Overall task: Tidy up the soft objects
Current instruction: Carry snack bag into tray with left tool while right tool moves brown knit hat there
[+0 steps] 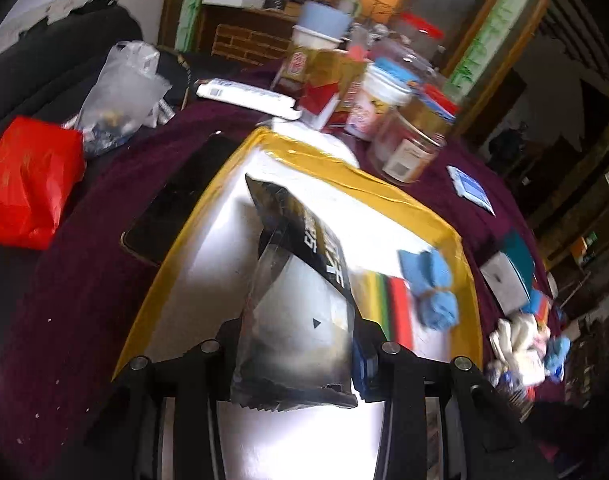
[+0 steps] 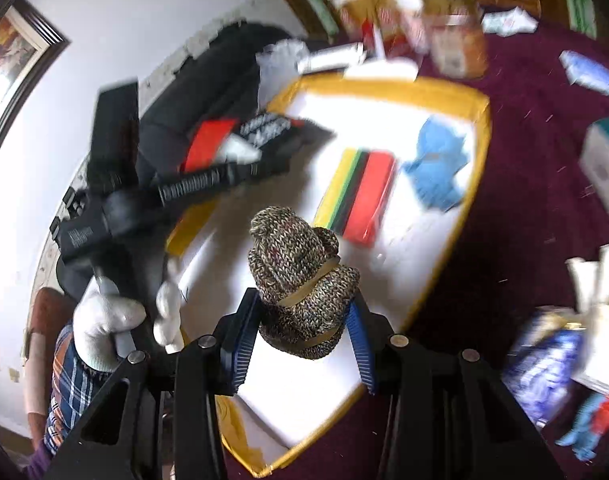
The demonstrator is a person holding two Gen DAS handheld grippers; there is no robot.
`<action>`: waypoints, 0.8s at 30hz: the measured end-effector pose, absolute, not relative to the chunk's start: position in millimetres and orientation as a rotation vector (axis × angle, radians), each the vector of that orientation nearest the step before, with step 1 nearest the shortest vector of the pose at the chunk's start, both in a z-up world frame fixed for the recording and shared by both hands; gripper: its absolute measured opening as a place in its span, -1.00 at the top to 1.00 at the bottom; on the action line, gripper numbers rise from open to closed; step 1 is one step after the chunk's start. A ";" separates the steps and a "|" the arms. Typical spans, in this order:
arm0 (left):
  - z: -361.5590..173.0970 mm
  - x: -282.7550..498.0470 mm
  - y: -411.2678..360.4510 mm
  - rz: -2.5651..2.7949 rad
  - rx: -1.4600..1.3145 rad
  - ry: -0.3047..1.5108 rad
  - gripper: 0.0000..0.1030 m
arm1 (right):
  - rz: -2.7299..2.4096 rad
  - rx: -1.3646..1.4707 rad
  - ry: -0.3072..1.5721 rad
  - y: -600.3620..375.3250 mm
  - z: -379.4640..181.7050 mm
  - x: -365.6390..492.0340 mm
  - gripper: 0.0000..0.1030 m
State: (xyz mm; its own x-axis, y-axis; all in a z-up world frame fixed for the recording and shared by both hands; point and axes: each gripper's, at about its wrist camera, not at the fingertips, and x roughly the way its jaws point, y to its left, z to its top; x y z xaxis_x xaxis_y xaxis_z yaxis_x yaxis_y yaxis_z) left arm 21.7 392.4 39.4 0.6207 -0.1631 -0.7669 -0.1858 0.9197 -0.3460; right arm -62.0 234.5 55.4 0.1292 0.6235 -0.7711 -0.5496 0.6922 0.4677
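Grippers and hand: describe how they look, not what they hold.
Both grippers, left gripper and right gripper, have black angular frames with round silver bolts and ribbed blue finger pads. The hand wears a white knit glove above a plaid sleeve.

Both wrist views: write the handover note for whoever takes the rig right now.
Left gripper: fingers around a black-and-silver foil packet, over the yellow-rimmed white tray.
Right gripper: shut on a speckled knitted bundle tied with rubber bands, over the tray's near end.
Already in the tray: striped cloth pack and blue cloth.
Left: set down both held items, then fetch the soft things on the maroon tablecloth, such as the white pile.
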 end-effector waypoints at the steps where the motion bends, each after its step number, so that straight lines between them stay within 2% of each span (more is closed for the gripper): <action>1: 36.3 24.0 396.6 0.024 -0.442 0.917 0.07 | 0.842 0.065 1.180 239.3 49.8 -59.5 0.18; 3: 35.1 24.8 399.3 0.020 -0.466 0.929 0.03 | 0.827 0.047 1.191 248.6 43.6 -52.2 0.17; 7: 43.2 11.1 402.5 -0.016 -0.523 0.902 -0.21 | 0.795 0.037 1.180 260.5 49.0 -35.0 0.17; 12: 61.9 -22.7 407.7 -0.049 -0.586 0.814 -0.21 | 0.759 0.011 1.156 277.5 53.7 -10.1 0.17; 15: 70.4 -41.4 409.6 -0.063 -0.600 0.771 -0.38 | 0.733 0.003 1.142 291.7 52.5 8.1 0.17; 17: 73.6 -52.5 412.7 -0.062 -0.613 0.751 -0.39 | 0.719 -0.003 1.131 301.5 52.7 20.1 0.17; 24: 78.1 -71.2 412.4 -0.072 -0.602 0.750 -0.46 | 0.703 0.034 1.040 294.1 77.4 26.3 -0.04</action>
